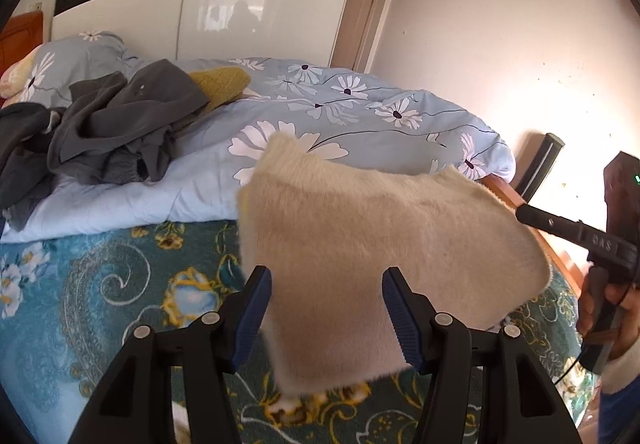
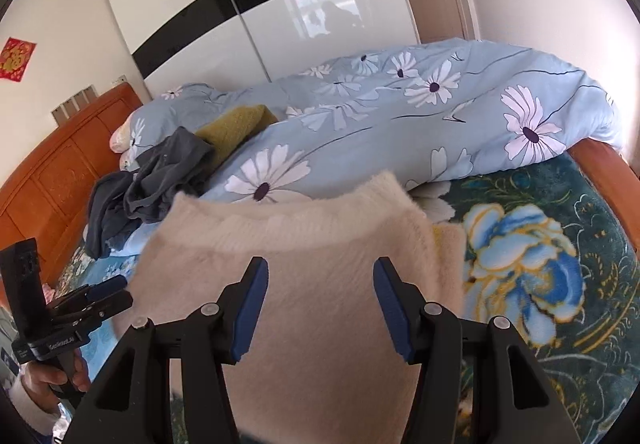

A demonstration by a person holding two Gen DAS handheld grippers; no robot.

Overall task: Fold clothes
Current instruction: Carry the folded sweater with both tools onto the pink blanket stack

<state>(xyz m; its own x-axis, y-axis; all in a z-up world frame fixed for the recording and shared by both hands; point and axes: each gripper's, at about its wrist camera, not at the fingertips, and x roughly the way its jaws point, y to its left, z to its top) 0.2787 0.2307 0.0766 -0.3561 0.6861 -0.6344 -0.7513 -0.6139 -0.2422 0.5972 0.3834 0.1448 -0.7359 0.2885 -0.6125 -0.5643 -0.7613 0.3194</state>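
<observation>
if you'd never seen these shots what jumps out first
A fluffy cream sweater fills the foreground of both views, lifted over the teal floral blanket, with the open left gripper and right gripper framing it. Behind lies a rumpled blue daisy-print duvet, with a heap of dark grey clothes toward the headboard.

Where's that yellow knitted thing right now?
The yellow knit lies far back on the bed, wedged between the grey clothes pile and the floral duvet, near the headboard.

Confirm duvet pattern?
Light blue duvet with white daisies; clearest in the right wrist view.
</observation>
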